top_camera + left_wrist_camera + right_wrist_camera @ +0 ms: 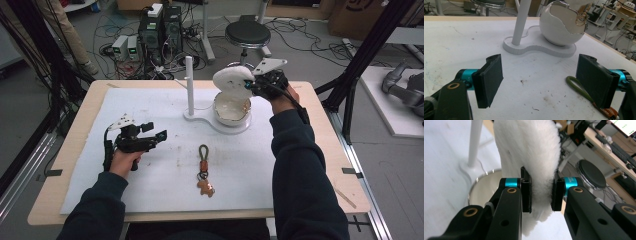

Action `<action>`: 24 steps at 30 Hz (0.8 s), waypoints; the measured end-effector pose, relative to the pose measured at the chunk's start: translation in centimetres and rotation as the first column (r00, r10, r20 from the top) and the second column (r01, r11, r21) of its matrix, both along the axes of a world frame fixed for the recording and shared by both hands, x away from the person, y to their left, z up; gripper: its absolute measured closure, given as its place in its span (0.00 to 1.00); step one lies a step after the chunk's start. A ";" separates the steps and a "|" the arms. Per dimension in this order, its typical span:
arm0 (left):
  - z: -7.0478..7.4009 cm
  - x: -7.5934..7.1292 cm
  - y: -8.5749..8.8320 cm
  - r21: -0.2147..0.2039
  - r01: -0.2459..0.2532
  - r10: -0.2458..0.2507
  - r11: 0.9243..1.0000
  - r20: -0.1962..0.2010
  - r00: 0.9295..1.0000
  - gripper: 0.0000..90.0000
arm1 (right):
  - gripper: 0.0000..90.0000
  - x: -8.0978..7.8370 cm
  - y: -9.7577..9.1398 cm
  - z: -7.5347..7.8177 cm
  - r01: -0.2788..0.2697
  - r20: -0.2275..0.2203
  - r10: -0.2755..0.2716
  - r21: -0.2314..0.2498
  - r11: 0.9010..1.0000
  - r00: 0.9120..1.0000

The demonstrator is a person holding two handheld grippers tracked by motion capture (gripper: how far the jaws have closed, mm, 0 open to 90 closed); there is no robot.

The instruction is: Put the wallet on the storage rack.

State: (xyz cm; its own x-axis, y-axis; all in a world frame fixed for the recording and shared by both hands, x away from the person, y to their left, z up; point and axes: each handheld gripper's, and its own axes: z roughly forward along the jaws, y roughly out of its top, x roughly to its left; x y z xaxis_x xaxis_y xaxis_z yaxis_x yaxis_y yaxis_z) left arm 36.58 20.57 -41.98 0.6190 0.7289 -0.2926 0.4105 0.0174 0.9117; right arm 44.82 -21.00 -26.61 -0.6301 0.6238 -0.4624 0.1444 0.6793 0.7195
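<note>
Fluffy white padding (231,80) is pinched between the jaws of the right tool (254,85), and it hangs just above the egg-shaped white bowl (232,111) at the far side of the table (75,140). In the right gripper view the pads (526,192) bite deep into the soft pile, so the grip looks firm. The padding seems meant either to come clear of the bowl or to settle into it; whichever it is, the step will go best if the tool travels straight up or down over the bowl's opening, so that the loose lower end does not drag on the jagged gold-edged rim.

That rim is the main snag: fluff could catch on its points and tip the bowl, which only sits on its flat white base (220,124). A thin white post (189,85) rises from the same base just left of the bowl, close enough that a sideways swing of the padding would brush it.

Well in front of the bowl, toward the person, a key strap (203,170) with a green loop and a small brown charm lies flat on the white mat (150,105). The left tool (154,137) rests low over the mat, left of the strap, its jaws wide apart and empty; in the left gripper view the green loop (576,87) lies just beside one jaw.
</note>
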 end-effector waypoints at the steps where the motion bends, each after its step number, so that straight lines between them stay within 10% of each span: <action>1: 0.0 0.0 0.0 -0.001 0.000 0.000 1.000 0.000 1.000 0.24 | 0.85 0.0 0.0 0.0 0.000 0.000 0.000 0.000 1.000 1.000; 24: -0.1 0.0 -0.2 -0.006 0.000 0.000 1.000 -0.012 1.000 0.24 | 0.85 -0.5 0.8 -1.9 -0.027 -0.006 0.026 -0.254 0.967 1.000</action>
